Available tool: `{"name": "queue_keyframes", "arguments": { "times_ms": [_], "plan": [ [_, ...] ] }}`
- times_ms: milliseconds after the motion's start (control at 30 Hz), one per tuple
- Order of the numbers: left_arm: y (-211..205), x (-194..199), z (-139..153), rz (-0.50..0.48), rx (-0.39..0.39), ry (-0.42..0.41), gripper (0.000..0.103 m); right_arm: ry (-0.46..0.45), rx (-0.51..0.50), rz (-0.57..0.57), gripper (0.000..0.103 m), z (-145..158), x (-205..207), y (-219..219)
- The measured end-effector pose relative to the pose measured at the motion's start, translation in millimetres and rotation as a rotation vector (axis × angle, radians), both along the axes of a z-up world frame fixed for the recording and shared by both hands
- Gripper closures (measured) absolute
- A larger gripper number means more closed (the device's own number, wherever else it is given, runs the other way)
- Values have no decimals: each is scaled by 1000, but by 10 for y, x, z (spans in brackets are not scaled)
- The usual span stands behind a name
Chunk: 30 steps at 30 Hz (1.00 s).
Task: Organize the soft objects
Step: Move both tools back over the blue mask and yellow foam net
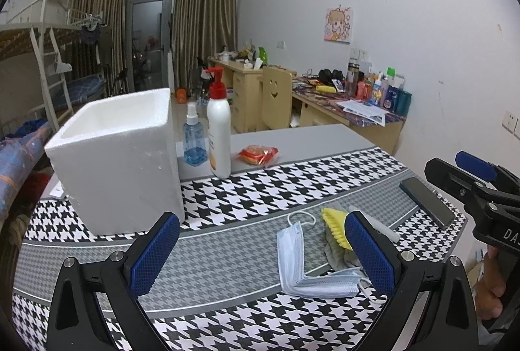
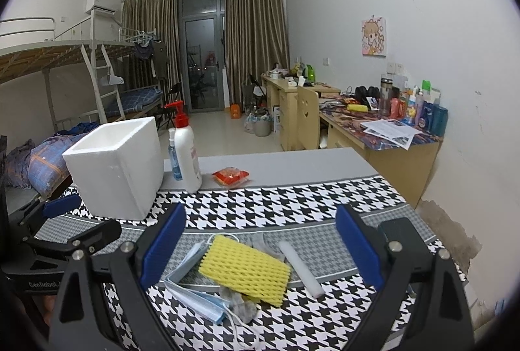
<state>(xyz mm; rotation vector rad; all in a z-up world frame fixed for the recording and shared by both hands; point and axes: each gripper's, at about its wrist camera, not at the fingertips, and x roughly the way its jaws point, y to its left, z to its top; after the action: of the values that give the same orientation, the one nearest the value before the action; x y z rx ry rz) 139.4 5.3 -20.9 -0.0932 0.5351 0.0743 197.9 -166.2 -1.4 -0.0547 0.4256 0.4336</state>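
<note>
Hovering over the soft pile, we have both claws spread wide and empty: left claw [image 1: 263, 253], right claw [image 2: 260, 248]. The soft items lie bunched on the houndstooth cloth [image 2: 292, 208] at the near side of the bench [image 2: 292, 164]: a folded blue face mask [image 1: 294, 256], a yellow foam sponge [image 2: 245, 273] resting on a grey rag [image 2: 239, 302], and a white foam stick [image 2: 300, 266] just beside the sponge. The likely destination, the white styrofoam box [image 1: 120, 162], stands open-topped to the left, apart from the pile.

Risks, as we judge them:
- Items overlap, so a pinch on the sponge may drag the rag or a mask ear loop along.
- The two claws sit near each other; reaching for the pile together could knock them.
- A dark phone [image 1: 425, 198] lies close to the right of the pile, near the bench's right edge; a sideways sweep could push it off.
- The pump bottle [image 1: 219, 129] and blue spray bottle [image 1: 194, 136] stand just beside the box and could tip on a wide swing.

Open room: bare cloth lies between box and pile; the near edge is out of view.
</note>
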Motion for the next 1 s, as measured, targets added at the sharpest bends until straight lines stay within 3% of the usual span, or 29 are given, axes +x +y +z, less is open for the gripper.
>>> {"name": "queue_keyframes", "arguments": {
  "times_ms": [1000],
  "plan": [
    [-183, 244, -444, -29, -3, 115, 2, 124, -48, -52, 8, -484, 249, -346]
  ]
}}
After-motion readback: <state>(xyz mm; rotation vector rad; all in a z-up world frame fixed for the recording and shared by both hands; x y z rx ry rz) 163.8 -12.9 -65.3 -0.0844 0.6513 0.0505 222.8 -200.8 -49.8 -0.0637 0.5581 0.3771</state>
